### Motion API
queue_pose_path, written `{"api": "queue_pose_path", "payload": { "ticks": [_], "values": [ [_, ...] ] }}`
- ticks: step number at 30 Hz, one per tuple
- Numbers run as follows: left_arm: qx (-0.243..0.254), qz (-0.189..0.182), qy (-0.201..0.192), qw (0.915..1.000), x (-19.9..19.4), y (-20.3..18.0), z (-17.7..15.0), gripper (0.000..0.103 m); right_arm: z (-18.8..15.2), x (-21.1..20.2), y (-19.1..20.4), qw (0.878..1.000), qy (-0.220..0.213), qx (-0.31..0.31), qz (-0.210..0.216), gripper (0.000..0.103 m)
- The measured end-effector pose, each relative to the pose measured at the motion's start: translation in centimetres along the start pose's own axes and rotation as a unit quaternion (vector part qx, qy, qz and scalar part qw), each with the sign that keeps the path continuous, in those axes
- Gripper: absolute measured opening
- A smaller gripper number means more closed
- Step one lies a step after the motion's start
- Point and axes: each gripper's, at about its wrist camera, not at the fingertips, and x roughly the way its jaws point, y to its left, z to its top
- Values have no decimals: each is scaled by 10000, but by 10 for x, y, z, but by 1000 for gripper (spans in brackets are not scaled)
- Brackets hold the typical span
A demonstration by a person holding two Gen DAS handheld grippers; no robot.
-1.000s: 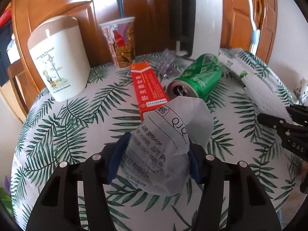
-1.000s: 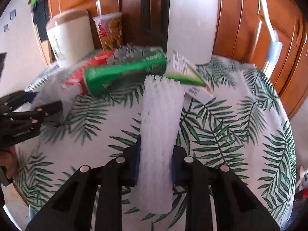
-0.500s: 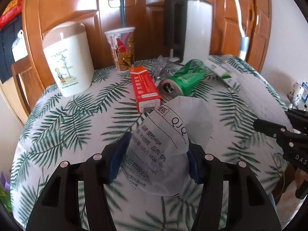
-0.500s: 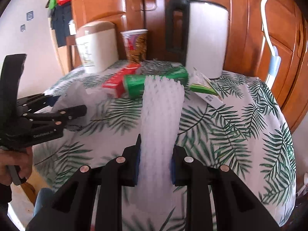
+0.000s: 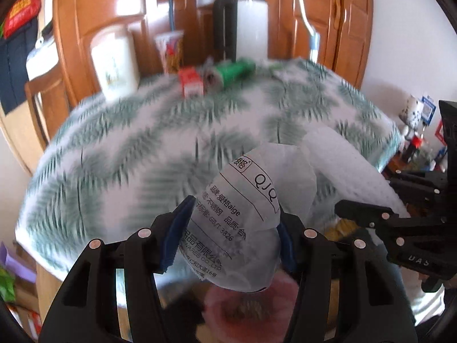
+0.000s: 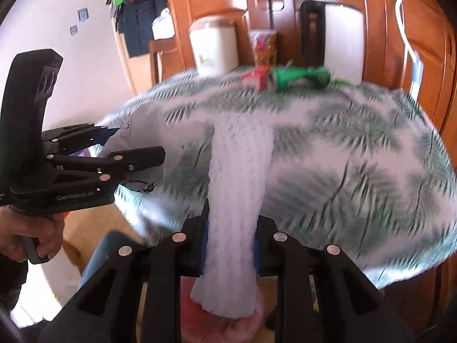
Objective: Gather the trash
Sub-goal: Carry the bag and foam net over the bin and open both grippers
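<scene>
Two bits of trash up off the table at once. Crumpled plastic bag (image 5: 245,217) with black print, pinched between the blue pads of the left gripper (image 5: 228,237); white foam net sleeve (image 6: 237,200) squeezed in the right gripper (image 6: 230,245), hanging down past the fingers. Both held out past the near edge of the leaf-print tablecloth (image 6: 357,157), low in front of it. Something pink and round (image 6: 222,328) right underneath in both views, blurry, maybe a bin rim, can't say for sure. Whole background smeared with motion.

Looks like the carry-and-drop step, pickup done for these two. Next up, probably: line both up over whatever that pink thing is and let go, sleeve first maybe since it dangles and could catch on a rim.

Still waiting further back on the table: green can (image 5: 232,71), red box (image 5: 190,84), printed paper cup (image 6: 262,47). White canister (image 5: 115,63) beside them, likely not trash.
</scene>
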Motion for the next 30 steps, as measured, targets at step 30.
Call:
{"api": "queue_pose_path", "payload": {
  "ticks": [30],
  "values": [
    [-428, -131, 3017, 9523, 185, -3, -214, 56, -174, 161, -2, 9706, 2382, 331, 78, 23]
  ]
}}
